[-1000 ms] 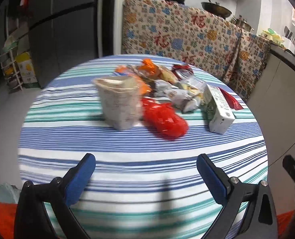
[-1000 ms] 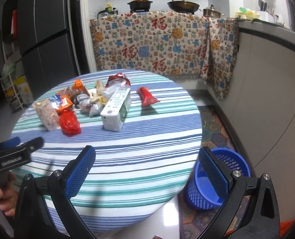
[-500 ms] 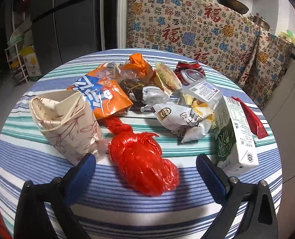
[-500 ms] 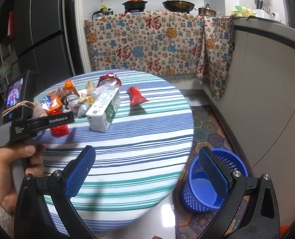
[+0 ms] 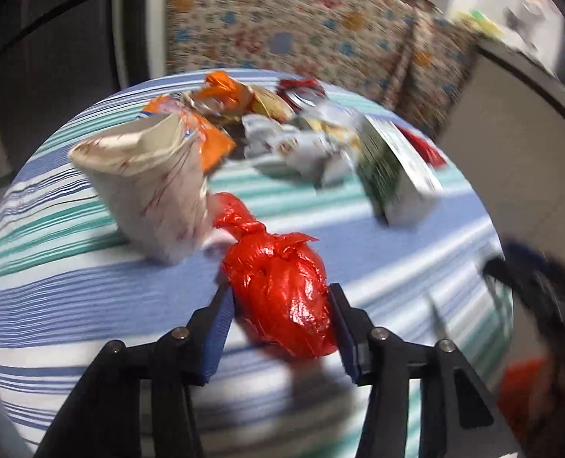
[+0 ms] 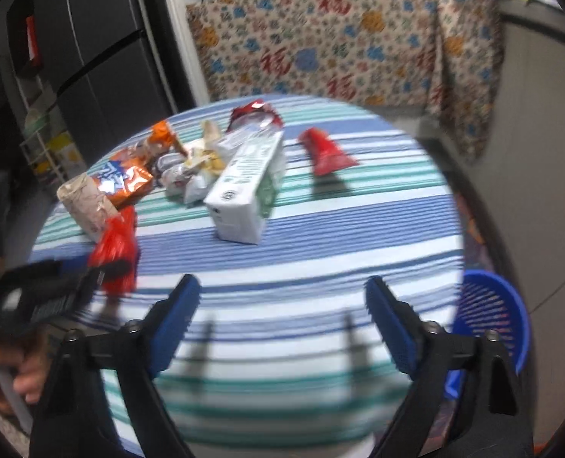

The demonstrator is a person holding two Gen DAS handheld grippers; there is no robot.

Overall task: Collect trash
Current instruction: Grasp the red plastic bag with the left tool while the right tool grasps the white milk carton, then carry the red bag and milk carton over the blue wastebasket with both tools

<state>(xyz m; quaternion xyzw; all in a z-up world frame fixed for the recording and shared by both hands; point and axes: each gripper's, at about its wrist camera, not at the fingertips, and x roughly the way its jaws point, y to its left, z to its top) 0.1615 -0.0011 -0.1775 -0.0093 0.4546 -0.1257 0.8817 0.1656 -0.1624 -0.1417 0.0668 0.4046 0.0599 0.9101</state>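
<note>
We pinch the red bag between our left gripper's jaws to bin it, while our right gripper waits wide above the counter, its basket just right.

— What's your round table carrying?
— On its striped cloth you have a white carton, a paper cup, a red knotted bag, a red wrapper, and crumpled snack wrappers.
</note>
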